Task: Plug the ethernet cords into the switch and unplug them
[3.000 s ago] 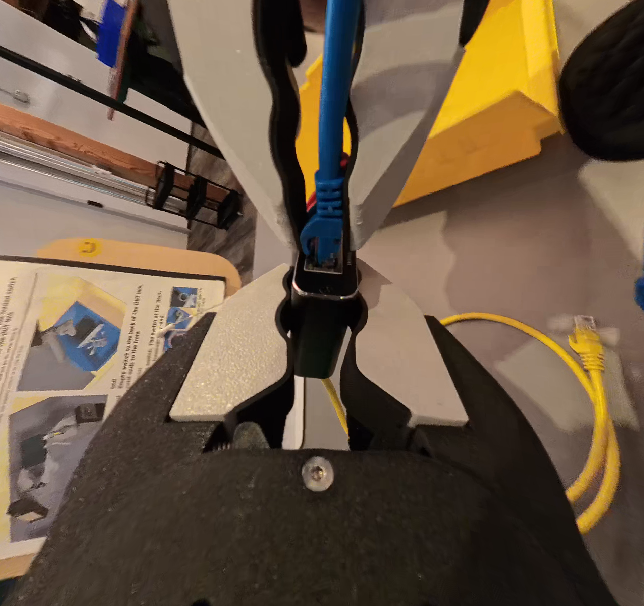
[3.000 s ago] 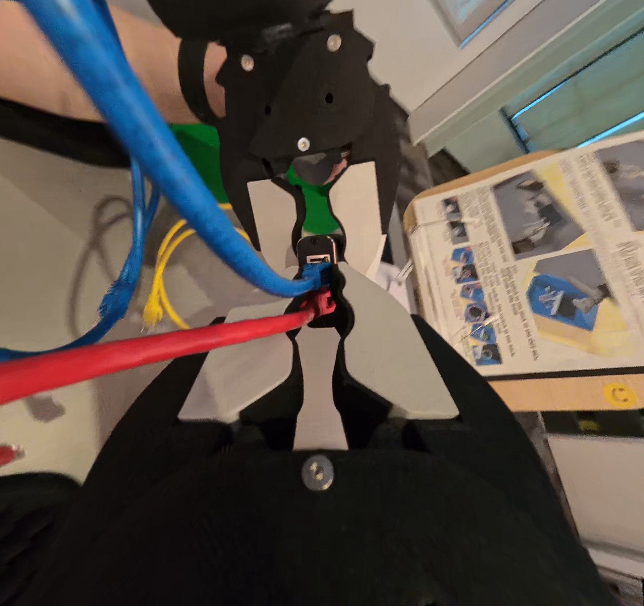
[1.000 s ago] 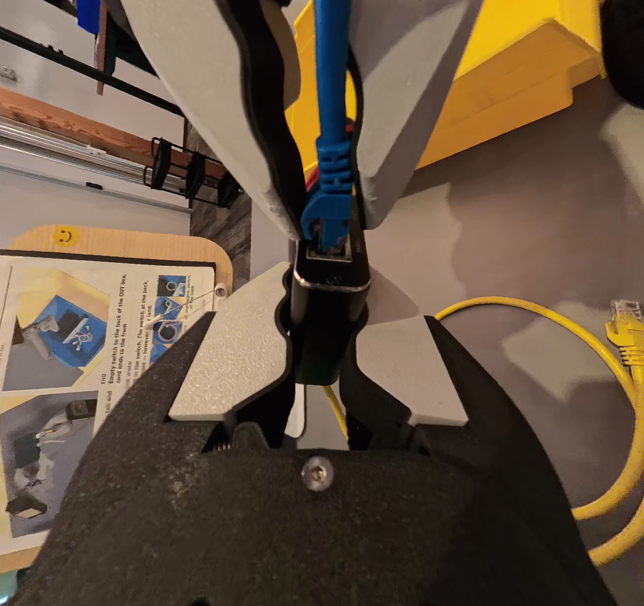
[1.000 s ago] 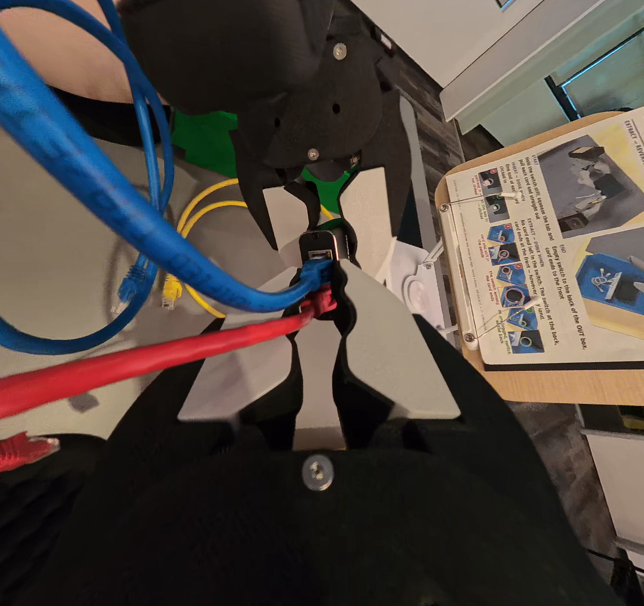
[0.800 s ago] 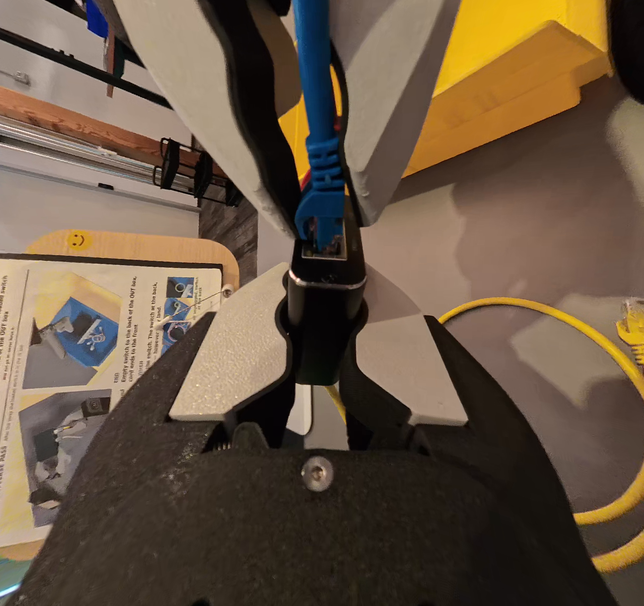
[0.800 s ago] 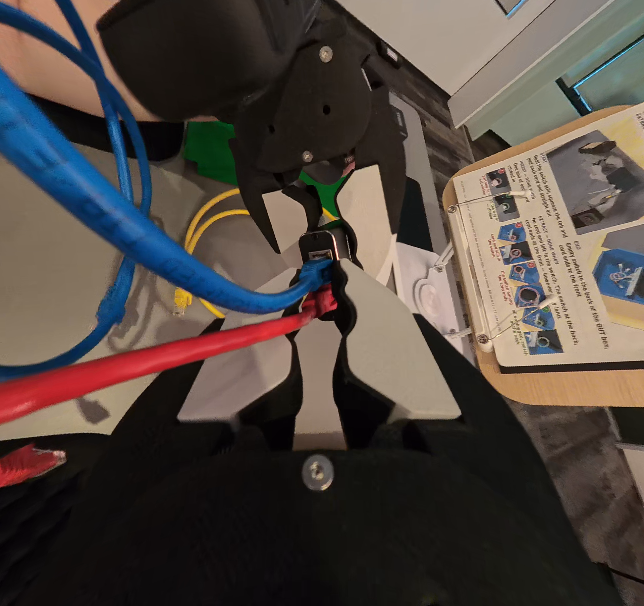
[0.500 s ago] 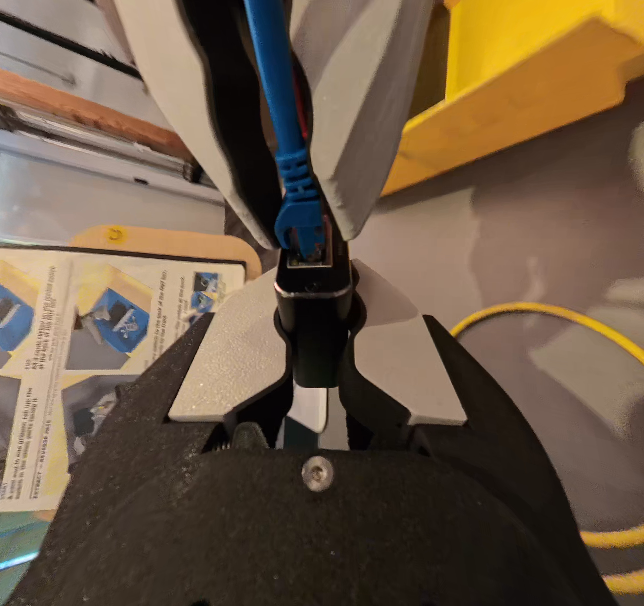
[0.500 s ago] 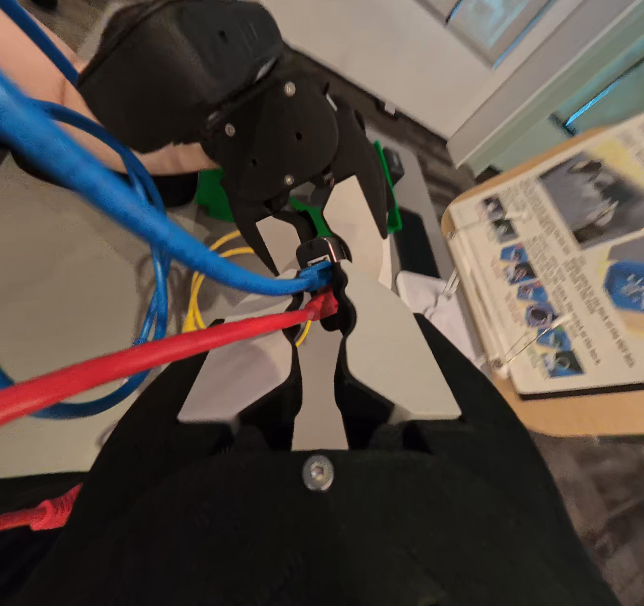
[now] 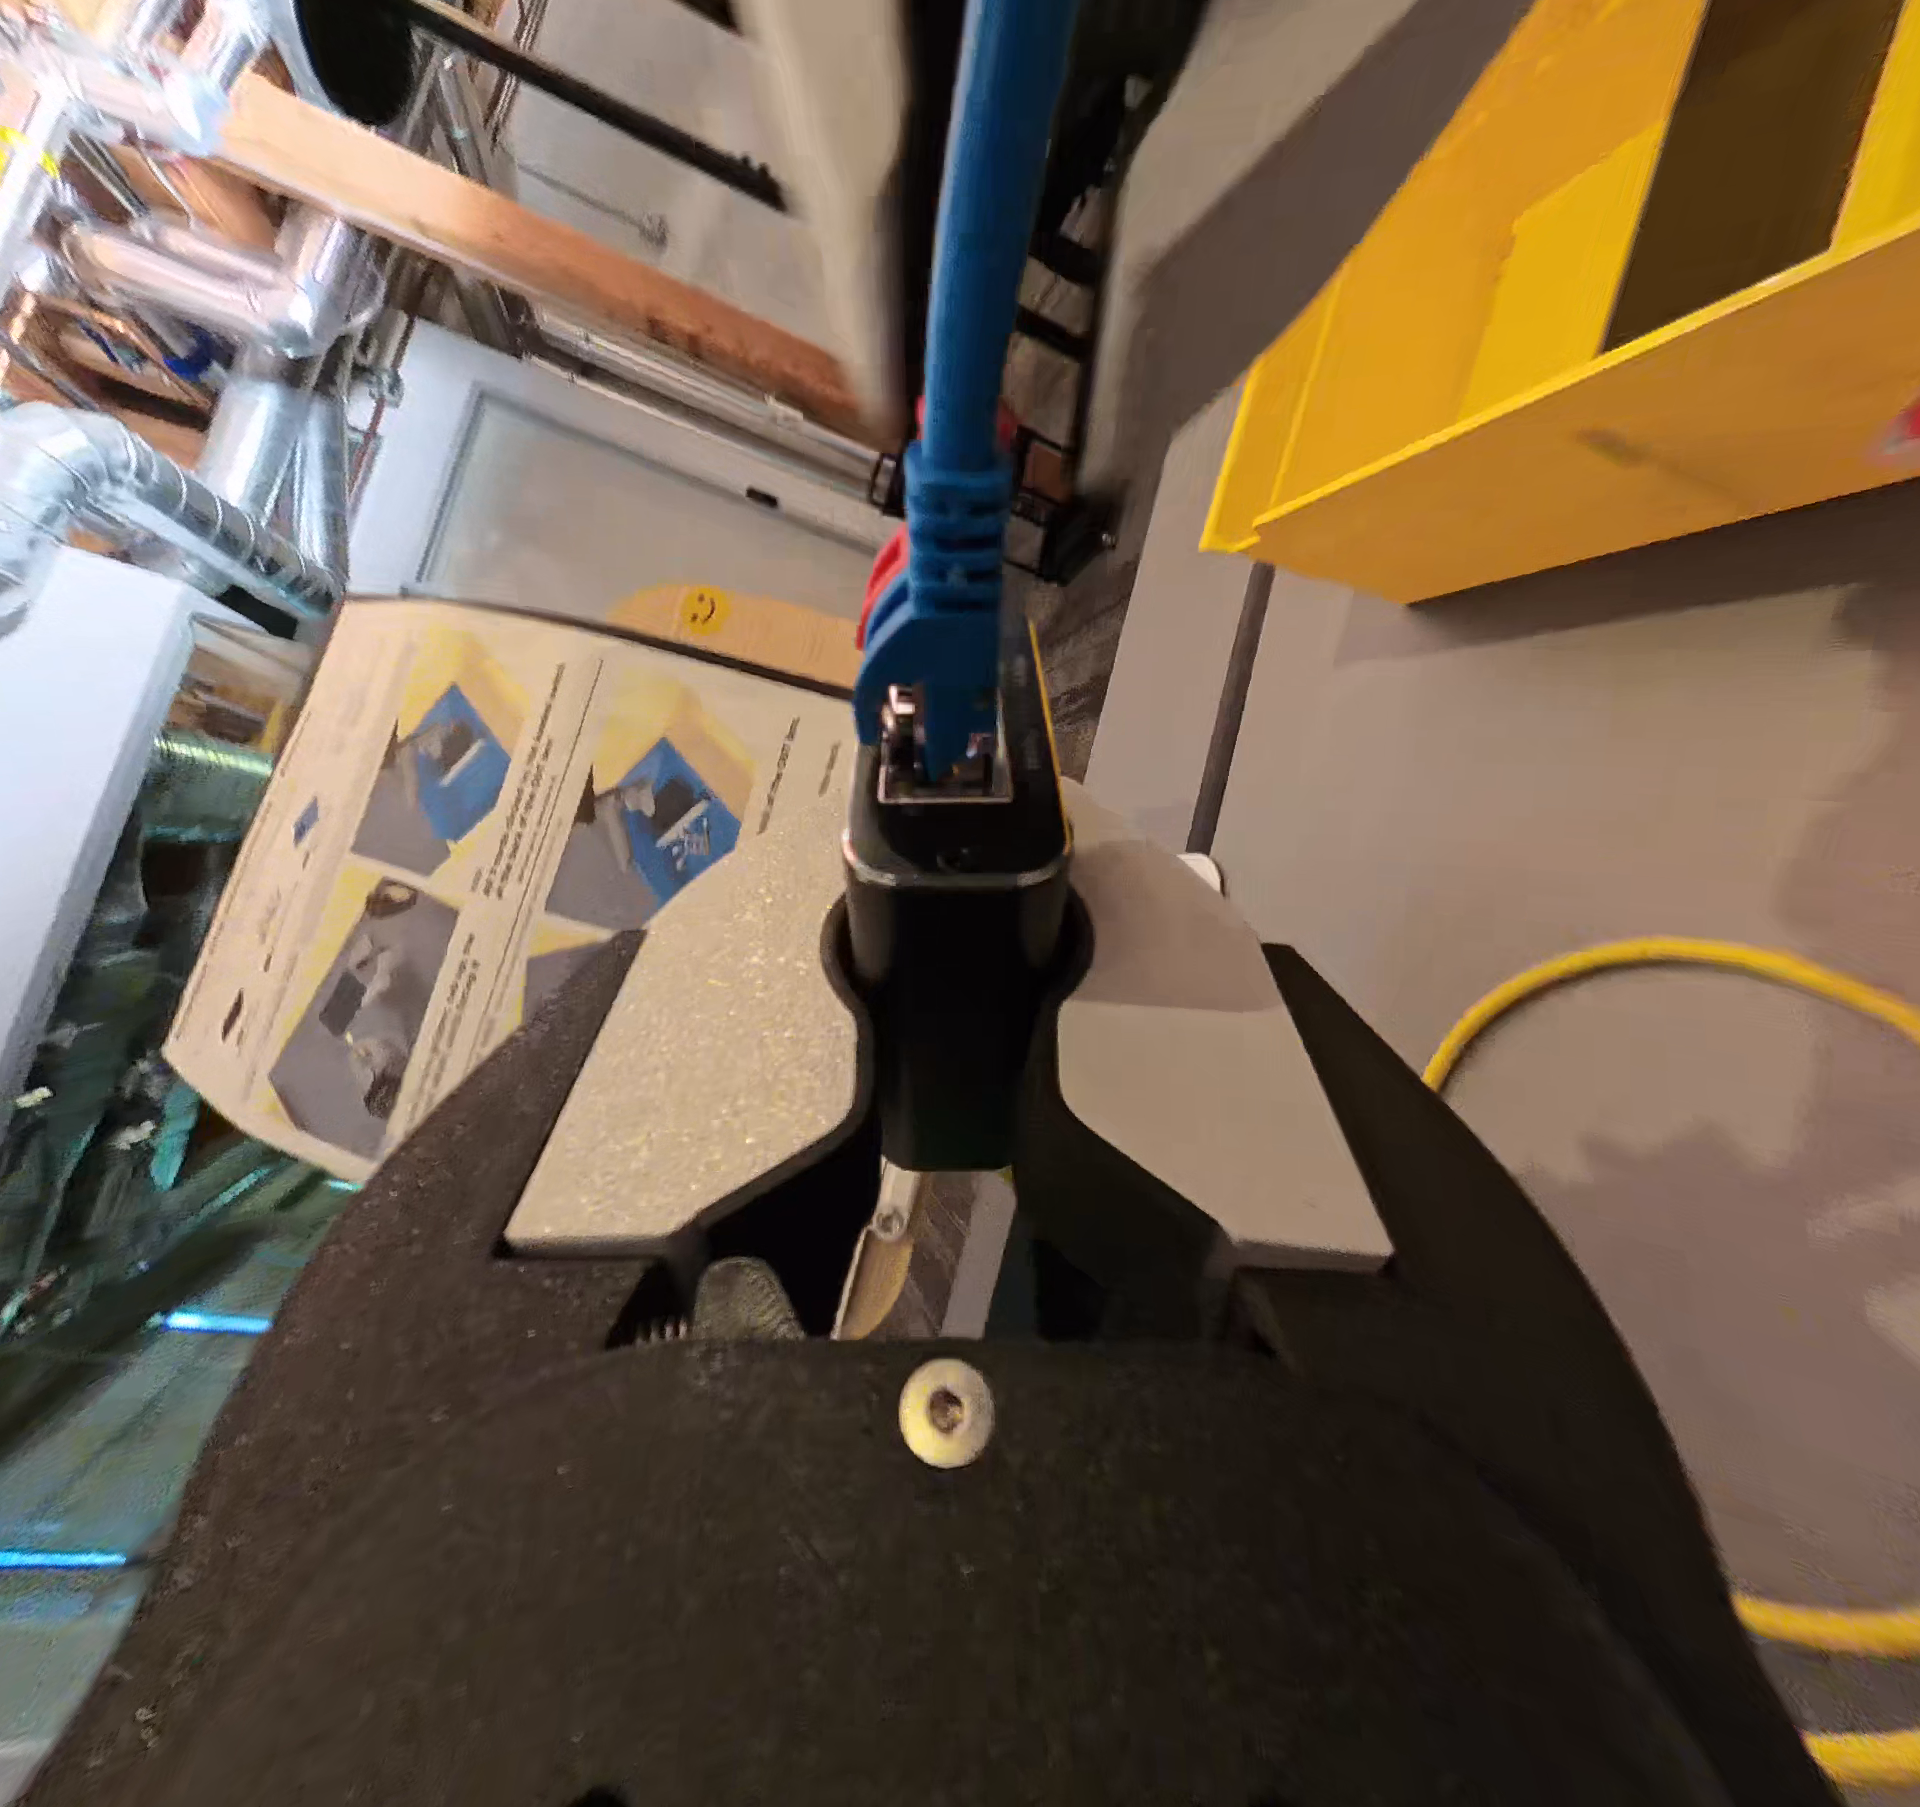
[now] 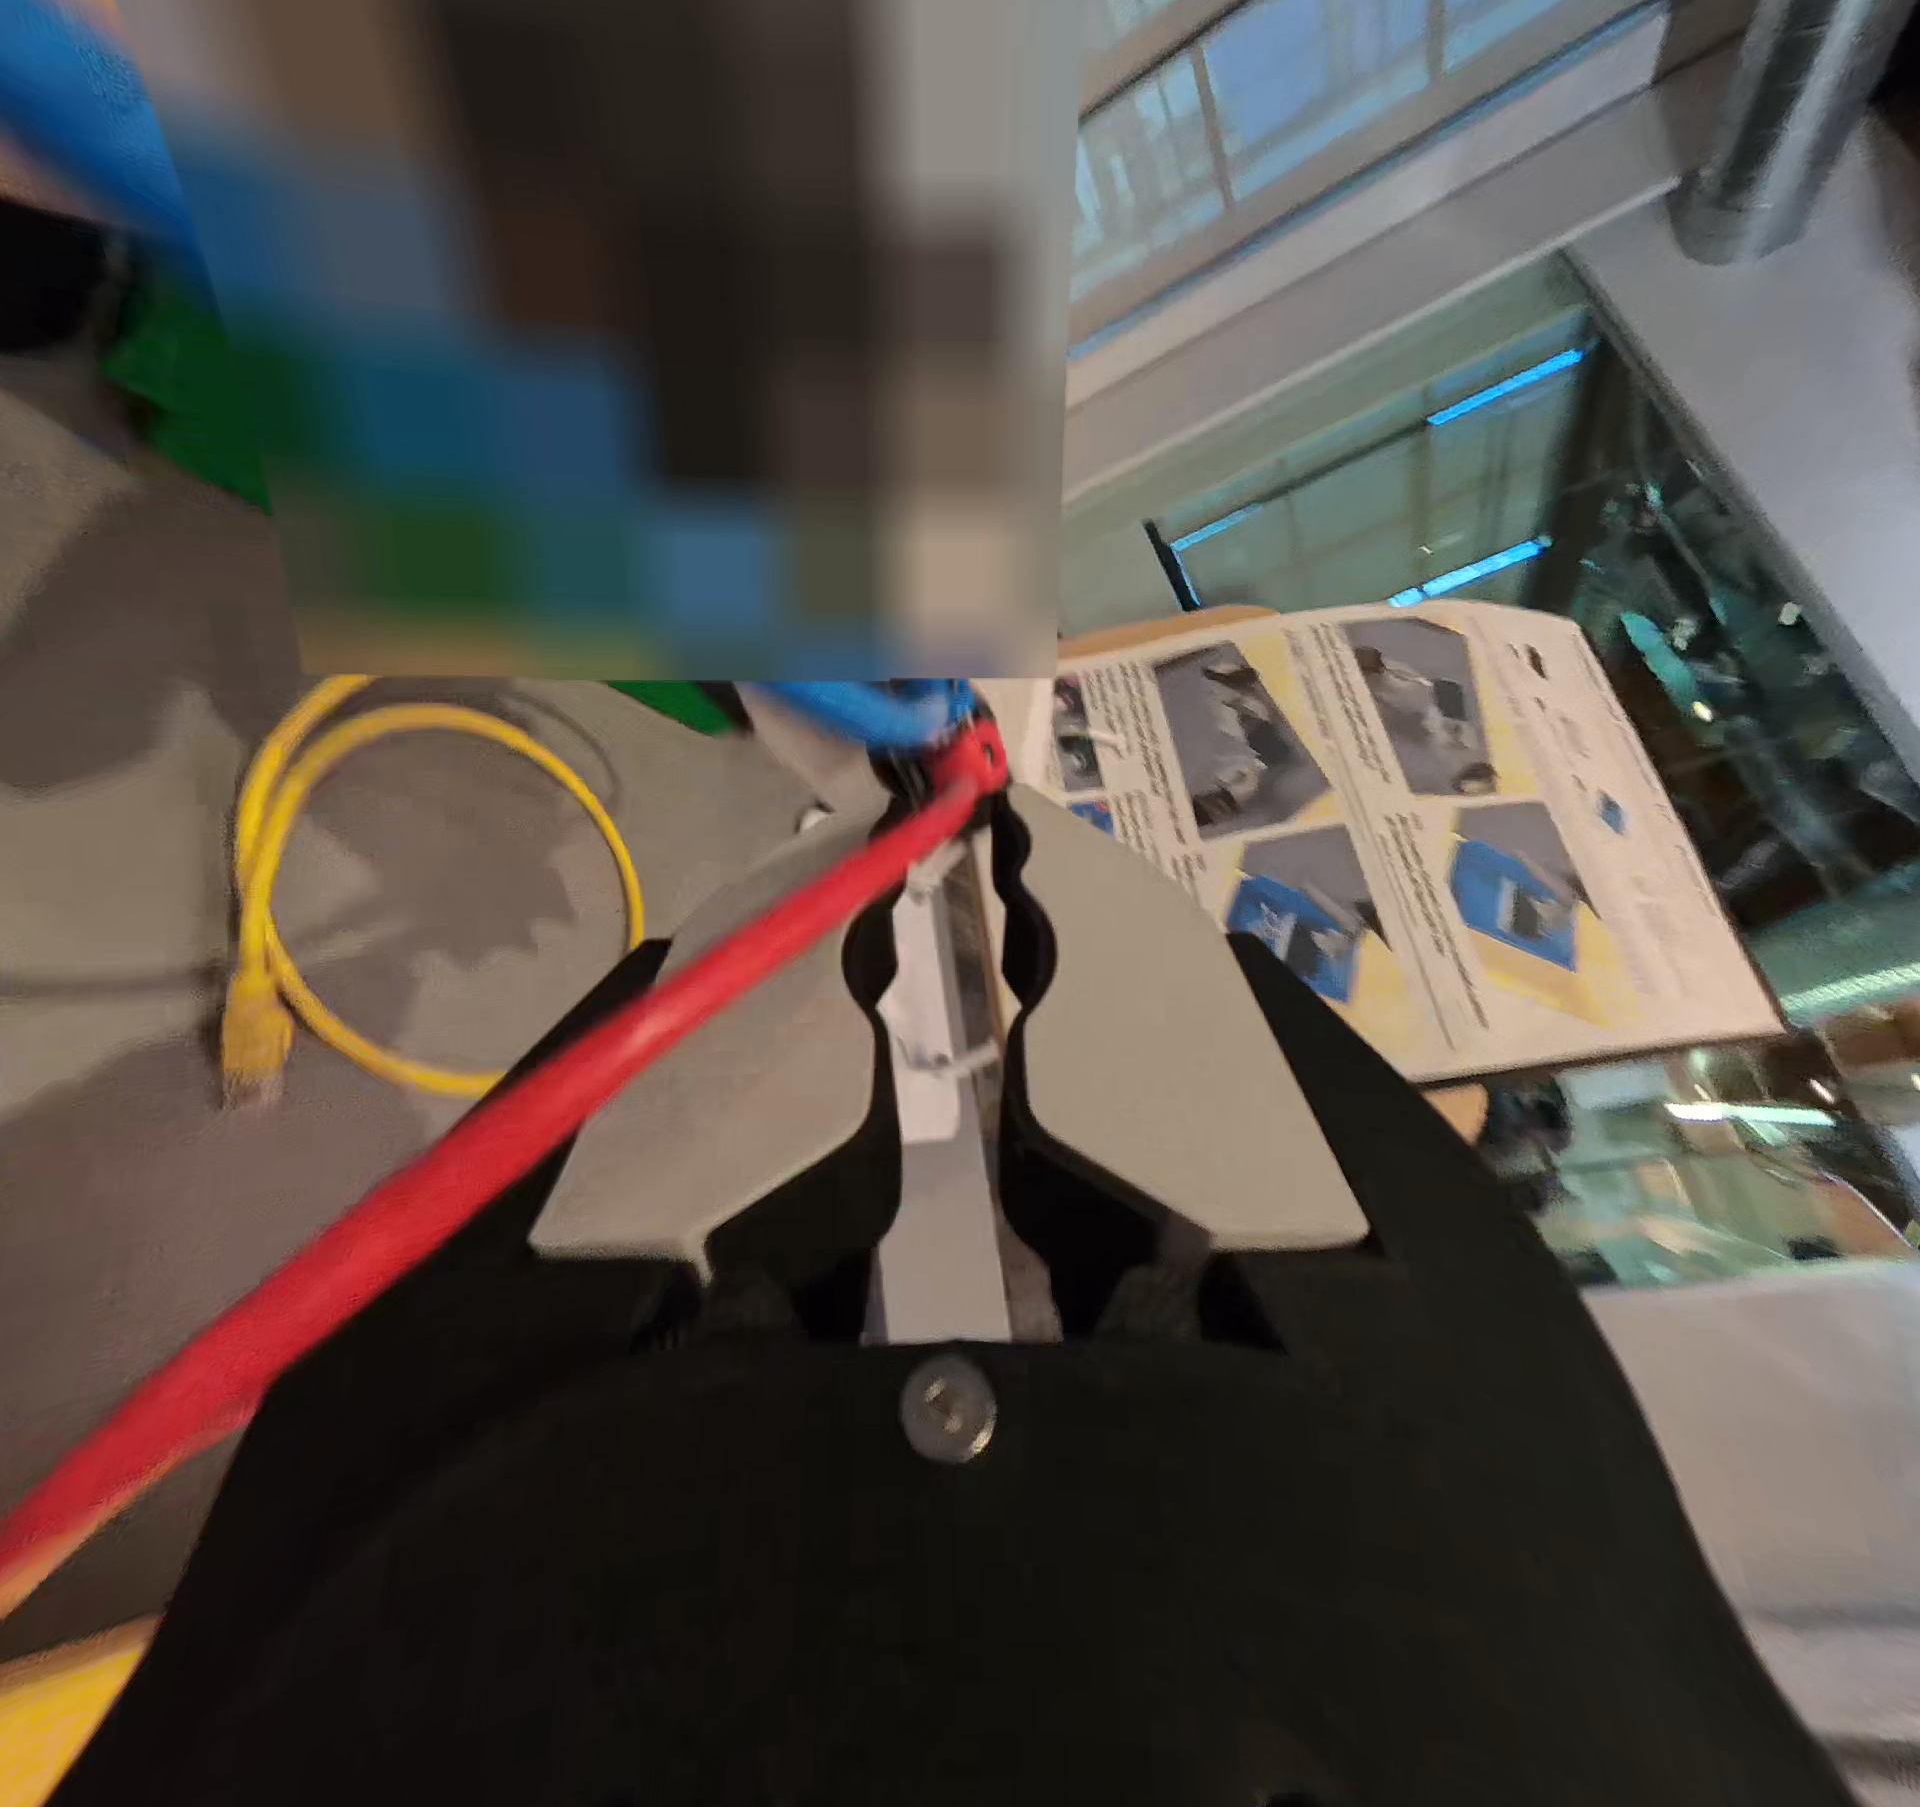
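My left gripper (image 9: 956,827) is shut on the black switch (image 9: 951,936) and holds it upright above the grey table (image 9: 1558,770). A blue cord (image 9: 971,251) is plugged into the switch's top port by its blue plug (image 9: 935,614). A red plug (image 9: 881,568) shows just behind the blue one. In the right wrist view my right gripper (image 10: 951,801) is closed at its tips on the red cord's plug (image 10: 977,749). The red cord (image 10: 623,1040) trails down to the left, and the blue plug (image 10: 894,703) sits right beside the red one. Whether the red plug sits in a port is hidden.
A loose yellow cord (image 10: 436,713) lies coiled on the table and also shows in the left wrist view (image 9: 1662,952). A yellow bin (image 9: 1507,386) stands at the back right. An instruction sheet (image 9: 468,822) on a board lies beyond the table edge. A green object (image 10: 177,375) sits at the left. Tip to tip, the grippers are about 7 cm apart.
Both views have swung fast and are blurred. The switch and cords now sit in front of the instruction sheet. My right gripper's fingers no longer closely flank the blue cord in the left wrist view.
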A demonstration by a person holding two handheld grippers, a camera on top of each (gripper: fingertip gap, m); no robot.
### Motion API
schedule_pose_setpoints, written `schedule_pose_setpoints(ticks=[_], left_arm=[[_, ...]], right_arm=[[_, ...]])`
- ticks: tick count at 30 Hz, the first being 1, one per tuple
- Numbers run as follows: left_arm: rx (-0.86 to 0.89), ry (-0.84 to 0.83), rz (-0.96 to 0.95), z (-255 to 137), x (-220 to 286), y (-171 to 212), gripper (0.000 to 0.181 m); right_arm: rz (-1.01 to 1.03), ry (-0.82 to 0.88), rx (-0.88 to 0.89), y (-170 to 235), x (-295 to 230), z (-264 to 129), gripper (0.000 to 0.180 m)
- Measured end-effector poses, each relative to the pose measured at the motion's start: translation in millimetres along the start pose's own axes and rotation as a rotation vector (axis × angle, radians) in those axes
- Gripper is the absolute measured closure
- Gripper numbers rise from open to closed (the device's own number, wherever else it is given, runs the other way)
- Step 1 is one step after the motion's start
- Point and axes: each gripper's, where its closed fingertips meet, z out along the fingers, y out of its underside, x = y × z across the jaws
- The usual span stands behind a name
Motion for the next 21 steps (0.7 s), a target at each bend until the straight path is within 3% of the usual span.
schedule_pose_setpoints(ticks=[4,8,13,17,21], left_arm=[[-0.110,0.006,0.010,-5.7,-13.9,27.7,0.155],[-0.118,-0.008,0.027,-8.3,-19.2,33.0,0.155],[-0.179,-0.011,0.068,-9.8,-20.6,39.4,0.155],[-0.190,-0.015,0.060,-10.2,-21.7,39.4,0.155],[-0.194,-0.003,0.072,-10.4,-17.6,32.7,0.155]], right_arm=[[0.082,0.077,-0.070,23.2,20.3,-24.0,0.168],[0.126,0.037,0.038,-9.0,20.3,-43.2,0.163],[0.131,-0.101,-0.071,-38.2,-4.6,-39.5,0.150],[0.084,-0.050,-0.213,-30.0,-2.2,-37.3,0.147],[0.029,0.000,-0.247,-35.8,0.9,-18.6,0.145]])
